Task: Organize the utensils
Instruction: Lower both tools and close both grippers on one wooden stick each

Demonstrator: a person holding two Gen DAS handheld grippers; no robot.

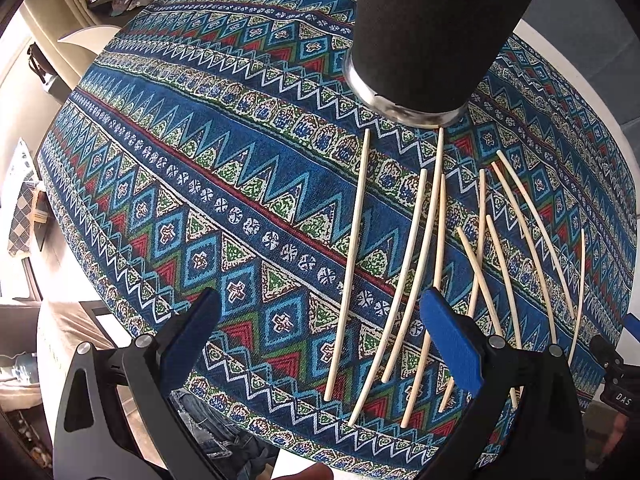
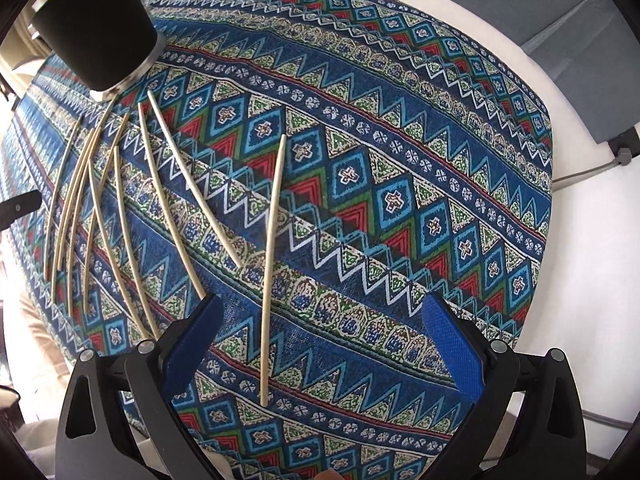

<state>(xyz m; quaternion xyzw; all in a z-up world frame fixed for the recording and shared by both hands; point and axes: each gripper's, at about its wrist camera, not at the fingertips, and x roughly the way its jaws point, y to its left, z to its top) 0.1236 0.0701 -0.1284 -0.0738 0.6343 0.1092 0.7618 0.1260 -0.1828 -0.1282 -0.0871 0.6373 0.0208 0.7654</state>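
Chopsticks (image 1: 352, 264) partly hidden by left hand-held gripper (image 1: 320, 344), both hand-held grippers wide, black holder (image 1: 432, 36) top cut off

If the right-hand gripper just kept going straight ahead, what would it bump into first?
Most likely the lone chopstick lying on the patterned tablecloth between the open fingers of the right gripper; depth is hard to judge.

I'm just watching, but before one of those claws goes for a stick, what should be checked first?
1. Right gripper open: ok.
2. Left gripper open: ok.
3. Lone chopstick lies between the right fingers, apart from the others: ok.
4. Black cup upright: ok.
5. Cup has room inside: cannot tell, its opening is out of view.
6. Other chopsticks lie separate: not ok, some cross.
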